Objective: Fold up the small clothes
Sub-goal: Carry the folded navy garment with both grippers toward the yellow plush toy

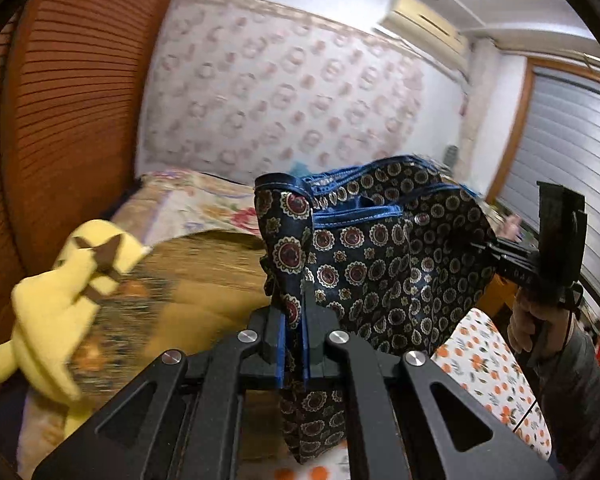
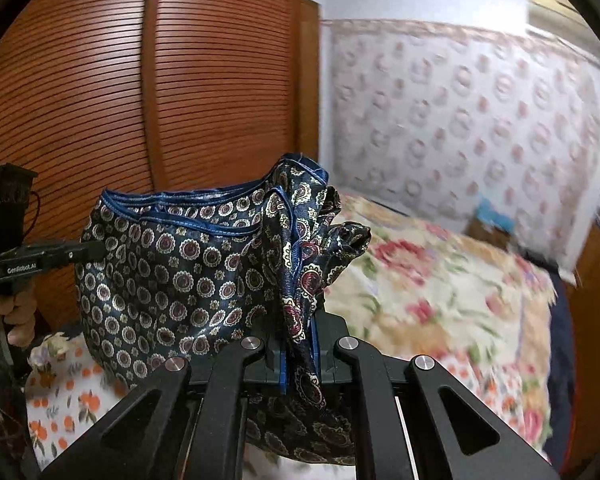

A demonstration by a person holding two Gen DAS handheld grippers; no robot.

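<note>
A small dark blue garment (image 1: 376, 256) with round floral medallions and a bright blue hem hangs in the air between both grippers. My left gripper (image 1: 296, 320) is shut on one edge of it, with cloth hanging down between the pads. My right gripper (image 2: 298, 344) is shut on the opposite edge of the garment (image 2: 172, 264). The right gripper also shows in the left wrist view (image 1: 488, 248), and the left gripper in the right wrist view (image 2: 88, 252). The cloth sags in loose folds, its hem uppermost.
Below lies a bed with an orange-flower sheet (image 1: 488, 372) and a floral quilt (image 2: 440, 292). A yellow plush toy (image 1: 56, 292) and a brown cushion (image 1: 204, 280) lie on the left. A slatted wooden wardrobe (image 2: 148, 80) and a patterned wall stand behind.
</note>
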